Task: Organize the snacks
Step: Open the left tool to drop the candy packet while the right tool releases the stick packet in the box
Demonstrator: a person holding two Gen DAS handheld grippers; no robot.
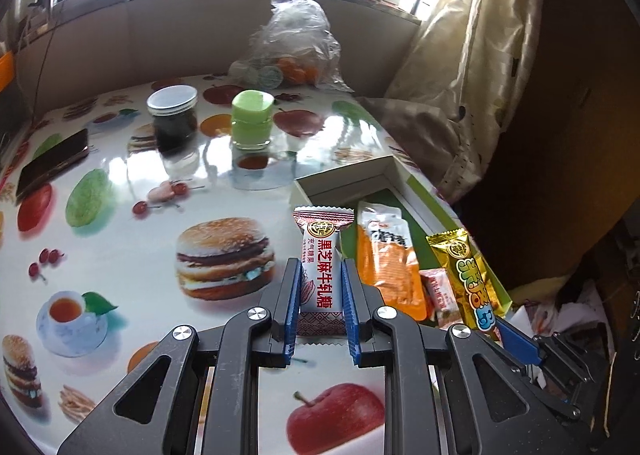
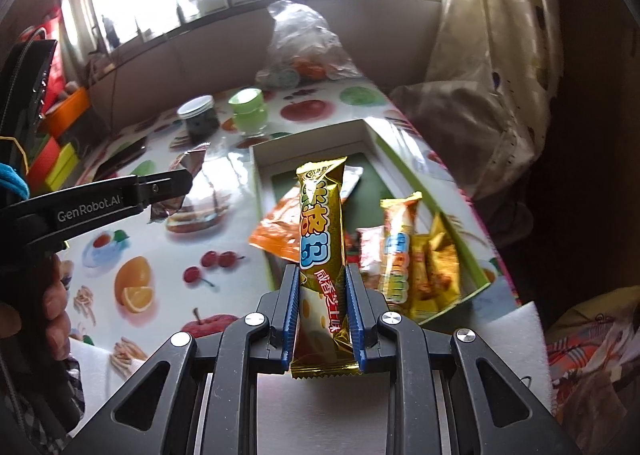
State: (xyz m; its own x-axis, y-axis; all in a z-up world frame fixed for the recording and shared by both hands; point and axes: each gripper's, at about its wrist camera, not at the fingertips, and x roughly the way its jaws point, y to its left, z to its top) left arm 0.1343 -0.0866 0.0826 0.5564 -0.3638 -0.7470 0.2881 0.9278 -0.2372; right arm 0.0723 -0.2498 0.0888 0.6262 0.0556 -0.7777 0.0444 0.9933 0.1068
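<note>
Left gripper (image 1: 320,295) clamped on a white-and-maroon candy bar (image 1: 320,271), lifted off the table (image 1: 120,247). Right gripper (image 2: 323,305) clamped on a gold snack bar (image 2: 320,223), held over the box (image 2: 404,171). Just ahead and right of the right gripper, the box already holds an orange packet (image 2: 276,235) and several small wrappers (image 2: 416,255). Judged mid-task: both held bars not yet dropped in. Jars (image 1: 174,115) farther ahead untouched.

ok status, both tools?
Left tool shut on white nougat bar. Right tool shut on gold snack bar. Box ahead, unobstructed.
</note>
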